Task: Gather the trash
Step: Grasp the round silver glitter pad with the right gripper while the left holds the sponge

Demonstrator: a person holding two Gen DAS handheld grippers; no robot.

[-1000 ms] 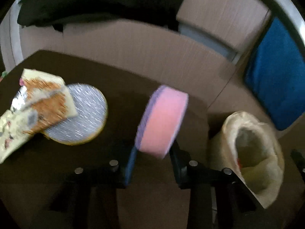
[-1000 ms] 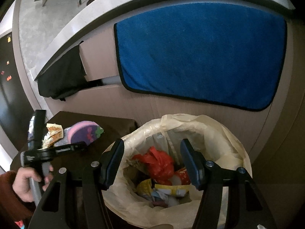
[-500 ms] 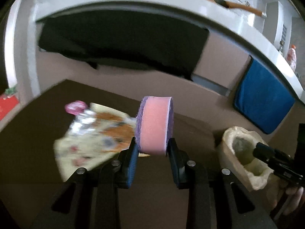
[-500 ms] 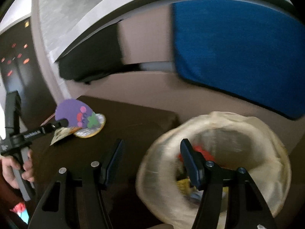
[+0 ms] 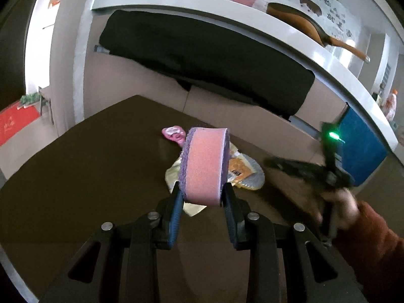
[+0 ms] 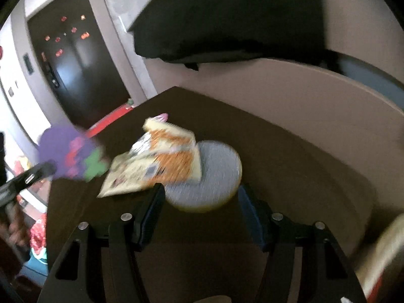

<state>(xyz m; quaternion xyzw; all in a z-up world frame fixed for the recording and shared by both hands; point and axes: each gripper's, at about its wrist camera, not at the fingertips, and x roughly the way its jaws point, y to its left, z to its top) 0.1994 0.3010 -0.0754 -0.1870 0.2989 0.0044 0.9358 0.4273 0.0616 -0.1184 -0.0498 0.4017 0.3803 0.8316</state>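
Observation:
My left gripper (image 5: 202, 197) is shut on a round pink sponge with a purple face (image 5: 205, 166), held upright above the dark table (image 5: 88, 176); it also shows in the right wrist view (image 6: 70, 159). Behind it lie an orange and cream snack wrapper (image 5: 237, 166), a silver round cake board (image 5: 252, 180) and a small pink packet (image 5: 174, 133). My right gripper (image 6: 200, 202) is open and empty, just in front of the cake board (image 6: 217, 174) and the wrapper (image 6: 161, 161). The right gripper also appears at the right of the left wrist view (image 5: 303, 169).
The cream trash bag (image 6: 381, 252) shows at the lower right edge of the right wrist view. A black cloth (image 5: 202, 58) and a blue towel (image 5: 361, 151) hang from the counter behind the table. A dark door (image 6: 73, 63) stands at the left.
My right gripper has swung left from over the trash bag to the wrappers on the table. My left gripper has lifted and turned with the sponge still in it.

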